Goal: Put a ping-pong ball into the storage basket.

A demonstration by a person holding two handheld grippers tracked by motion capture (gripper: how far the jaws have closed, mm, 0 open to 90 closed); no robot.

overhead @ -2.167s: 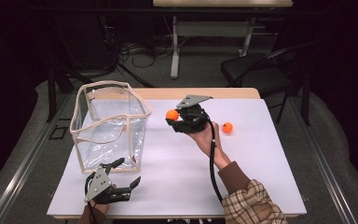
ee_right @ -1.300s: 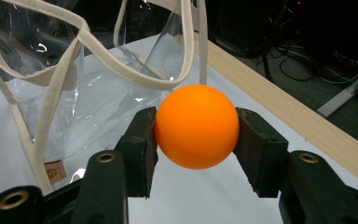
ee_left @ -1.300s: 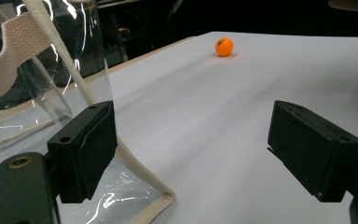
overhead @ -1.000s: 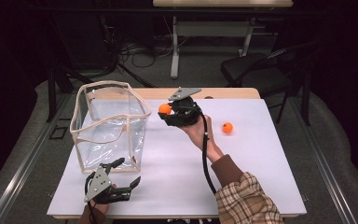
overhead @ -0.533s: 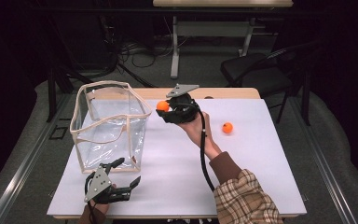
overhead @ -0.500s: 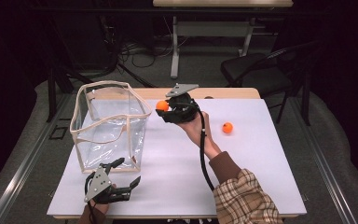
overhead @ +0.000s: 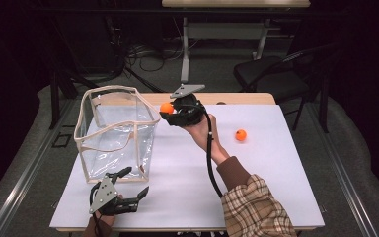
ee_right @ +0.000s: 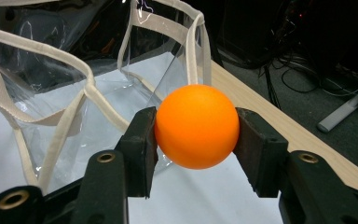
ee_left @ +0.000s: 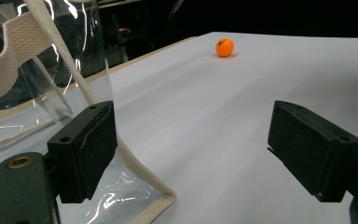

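Now right claw (ee_right: 196, 140) clamps orange ball (ee_right: 196, 126) beside clear bag (overhead: 113, 131) rim; left claw (ee_left: 205, 154) apart, low on table (overhead: 256, 173).

Clear bag (overhead: 116, 133) blocks table's (overhead: 266, 163) left; right open except loose ball (overhead: 241, 135).

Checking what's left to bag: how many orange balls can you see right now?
2. One small orange ball is clamped in the right gripper, beside the clear plastic bag. The other orange ball lies loose on the white table. The bag looks empty.

Glossy clear plastic bag (overhead: 113, 133) with woven cloth trim; matt orange ball (ee_right: 196, 126).
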